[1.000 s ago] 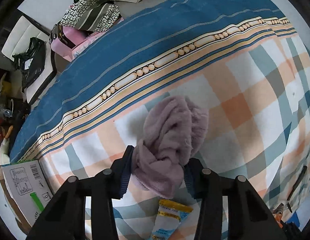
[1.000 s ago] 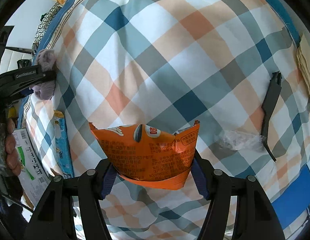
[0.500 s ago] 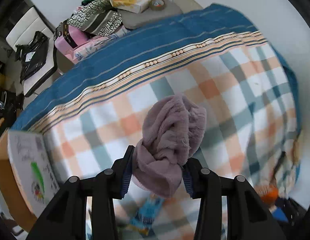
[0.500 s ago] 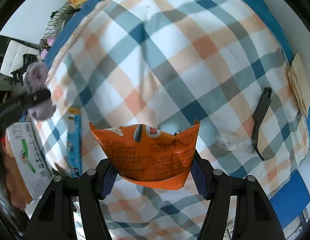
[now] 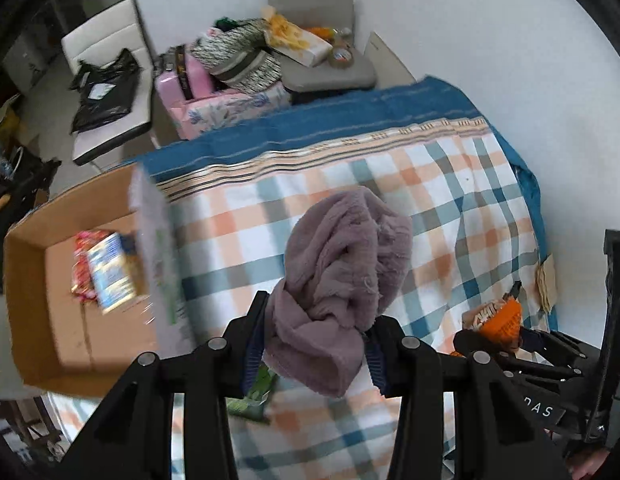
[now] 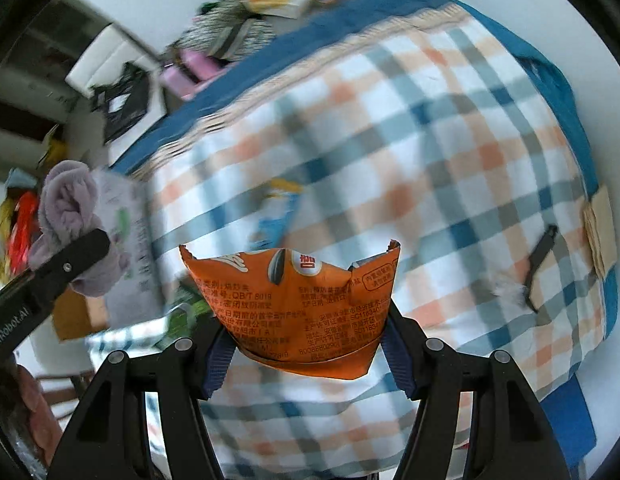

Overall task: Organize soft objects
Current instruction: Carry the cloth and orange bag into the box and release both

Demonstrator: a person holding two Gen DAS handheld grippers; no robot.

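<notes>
My left gripper is shut on a bunched mauve towel and holds it high above the plaid bed. The towel also shows at the left of the right wrist view. My right gripper is shut on an orange snack bag, held above the bed; the bag shows at the right of the left wrist view. An open cardboard box with snack packets inside stands beside the bed on the left.
A blue snack packet and a green one lie on the bed. A black strip and tan paper lie near the right edge. A cluttered grey chair, pink case and white chair stand beyond.
Both grippers have risen well above the bed with their loads. The left view now takes in the open cardboard box and the far wall.
</notes>
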